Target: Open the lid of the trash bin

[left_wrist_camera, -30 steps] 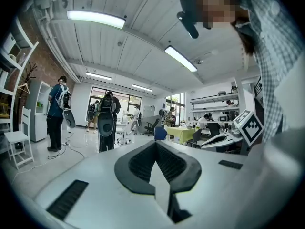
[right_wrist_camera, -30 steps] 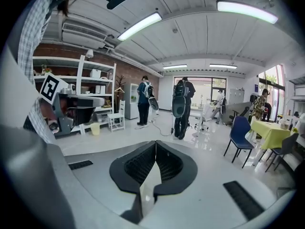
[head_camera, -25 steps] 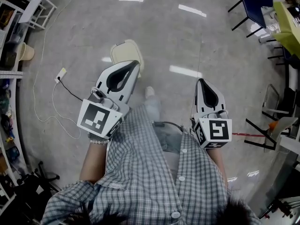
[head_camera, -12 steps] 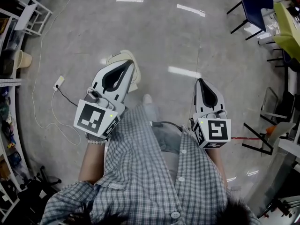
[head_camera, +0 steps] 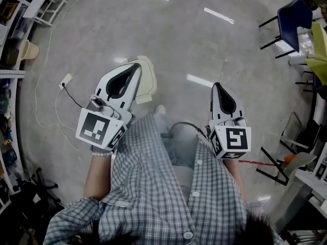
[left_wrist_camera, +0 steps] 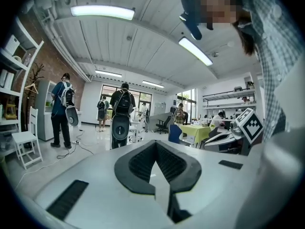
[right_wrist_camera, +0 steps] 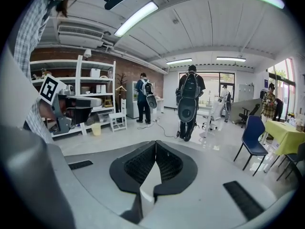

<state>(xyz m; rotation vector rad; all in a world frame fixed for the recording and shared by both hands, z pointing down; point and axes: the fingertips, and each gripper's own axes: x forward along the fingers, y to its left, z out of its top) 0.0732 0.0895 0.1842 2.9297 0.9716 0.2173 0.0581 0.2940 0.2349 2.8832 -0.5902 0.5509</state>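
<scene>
On the floor stands the cream trash bin (head_camera: 146, 79) with its lid down; its left half is hidden under my left gripper (head_camera: 136, 66). That gripper is held above the bin, shut, nothing between its jaws. My right gripper (head_camera: 216, 86) hangs to the right, apart from the bin, also shut and holding nothing. Both gripper views look level across the room and do not show the bin. The left gripper (left_wrist_camera: 155, 142) and the right gripper (right_wrist_camera: 155, 142) each have their jaw tips pressed together.
A power strip with a white cable (head_camera: 66, 80) lies on the floor left of the bin. My shoe (head_camera: 160, 109) is just behind the bin. A white chair (head_camera: 45, 5) and shelves stand at left, a blue chair (head_camera: 294, 17) at right. Several people (right_wrist_camera: 189, 104) stand far off.
The bin has come closer and lower in the head view. My left gripper's tip now lies over the bin's lid instead of beside it. The right gripper has barely shifted.
</scene>
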